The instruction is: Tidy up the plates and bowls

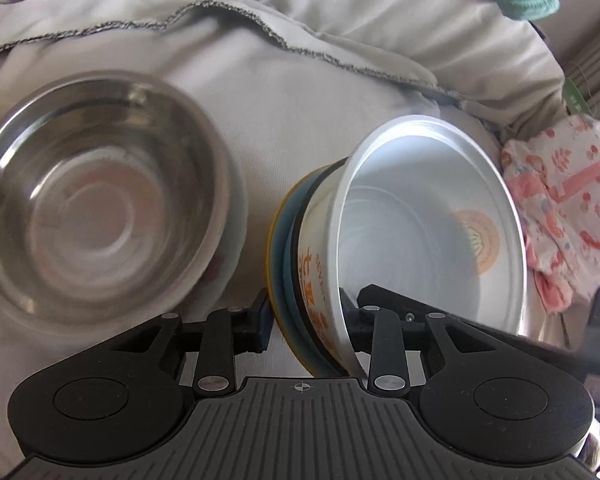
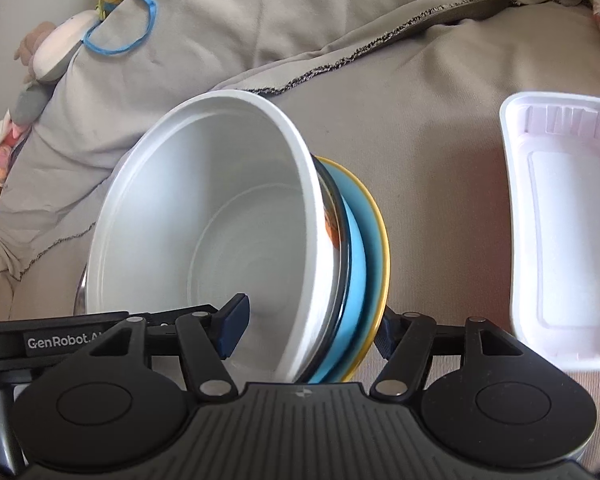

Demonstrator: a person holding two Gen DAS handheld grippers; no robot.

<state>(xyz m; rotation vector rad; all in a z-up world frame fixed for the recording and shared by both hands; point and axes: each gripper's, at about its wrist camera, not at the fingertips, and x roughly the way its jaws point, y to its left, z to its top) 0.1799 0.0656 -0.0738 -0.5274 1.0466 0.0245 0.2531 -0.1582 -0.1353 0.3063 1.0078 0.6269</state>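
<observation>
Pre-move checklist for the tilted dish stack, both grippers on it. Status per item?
1. White bowl, blue plate and yellow-rimmed plate nested together: ok.
2. Stack sitting level: not ok, it is tipped on its edge.
3. Left gripper straddling the stack, one finger inside the bowl and one behind the plates: ok.
4. Right gripper straddling it the same way: ok.
5. Pads of either gripper pressing firmly: cannot tell.
6. Steel bowl and white tray apart from the stack: ok.
</observation>
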